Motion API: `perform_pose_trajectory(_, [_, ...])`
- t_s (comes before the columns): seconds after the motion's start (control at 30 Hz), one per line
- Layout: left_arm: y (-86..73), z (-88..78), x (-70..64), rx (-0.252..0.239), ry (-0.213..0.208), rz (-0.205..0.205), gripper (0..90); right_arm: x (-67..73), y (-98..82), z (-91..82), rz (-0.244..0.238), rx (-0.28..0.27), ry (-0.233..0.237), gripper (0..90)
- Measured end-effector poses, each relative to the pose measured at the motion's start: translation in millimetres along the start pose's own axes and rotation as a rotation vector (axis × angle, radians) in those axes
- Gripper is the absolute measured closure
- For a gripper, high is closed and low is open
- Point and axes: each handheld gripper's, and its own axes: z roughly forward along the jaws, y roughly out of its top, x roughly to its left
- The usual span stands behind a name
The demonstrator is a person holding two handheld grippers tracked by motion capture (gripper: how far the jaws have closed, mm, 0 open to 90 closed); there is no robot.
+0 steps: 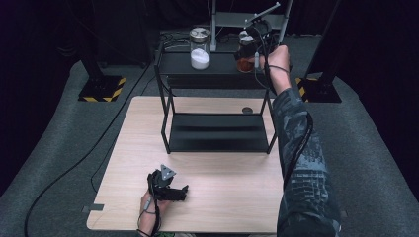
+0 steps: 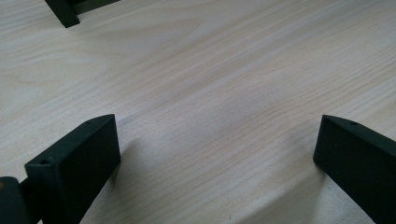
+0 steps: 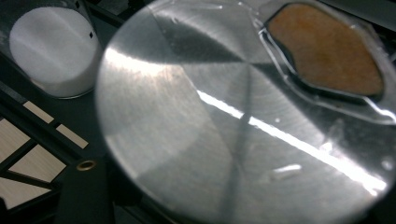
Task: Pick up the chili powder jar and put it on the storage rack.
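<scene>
Right gripper (image 1: 253, 34) up at the far shelf in the high view, arm stretched long across the counter (image 1: 217, 197), closed around the brown-spice jar (image 1: 245, 61). Jar standing on the top tier of the black rack (image 1: 217, 74), right of the white-powder jar (image 1: 199, 49), the two apart. Lower tier of the rack bare and dark. Small dark round thing (image 1: 247, 110) lying on the wood just behind the rack's right leg; too small to tell what. Left gripper (image 1: 170, 190) parked near the front edge of the counter, grey three-cornered plate on top, cable trailing off the front.

Over to the left gripper view: two black jaws standing wide apart, bare pale wood grain between them, resting low on the counter. Corner of the rack's black foot (image 2: 65, 11) peeking in at top left.

Now the right gripper view: brushed metal lid (image 3: 243, 121) of the held jar right up against the lens, bright streak across it, own jaws hidden. Brown spice (image 3: 327, 51) glowing through the glass at upper right. White-powder jar (image 3: 51, 46) off to the upper left, standing on the dark shelf surface. Slices of pale counter visible through the rack frame at lower left.
</scene>
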Motion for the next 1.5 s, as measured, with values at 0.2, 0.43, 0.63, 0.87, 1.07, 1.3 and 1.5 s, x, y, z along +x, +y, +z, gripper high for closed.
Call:
perform_pose_trajectory(0.2, [0.0,0.0,0.0,0.0,0.0,0.0,0.0,-7.7,-4.7,4.6,0.044,-0.022,0.021,31.1])
perform_pose_trajectory(0.43, [0.0,0.0,0.0,0.0,0.0,0.0,0.0,-3.0,-7.1,8.2,0.052,-0.043,0.003,31.1])
perform_pose_trajectory(0.63, [0.0,0.0,0.0,0.0,0.0,0.0,0.0,-2.7,-9.6,10.2,0.058,-0.058,-0.001,31.1])
perform_pose_trajectory(0.87, [0.0,0.0,-0.1,0.0,0.001,0.0,0.0,-2.6,-12.1,10.9,0.057,-0.069,-0.001,31.0])
perform_pose_trajectory(1.07, [0.0,0.0,-0.1,0.0,0.0,0.0,0.0,3.2,-16.6,8.1,0.065,-0.088,-0.02,18.3])
perform_pose_trajectory(1.3, [0.0,0.0,-0.1,0.0,0.0,0.0,0.0,4.5,-31.8,-13.3,0.045,-0.092,0.023,1.5])
perform_pose_trajectory(1.5, [0.0,0.0,-0.3,0.0,0.001,0.0,0.0,8.2,-61.4,-36.2,0.009,-0.087,0.047,0.0])
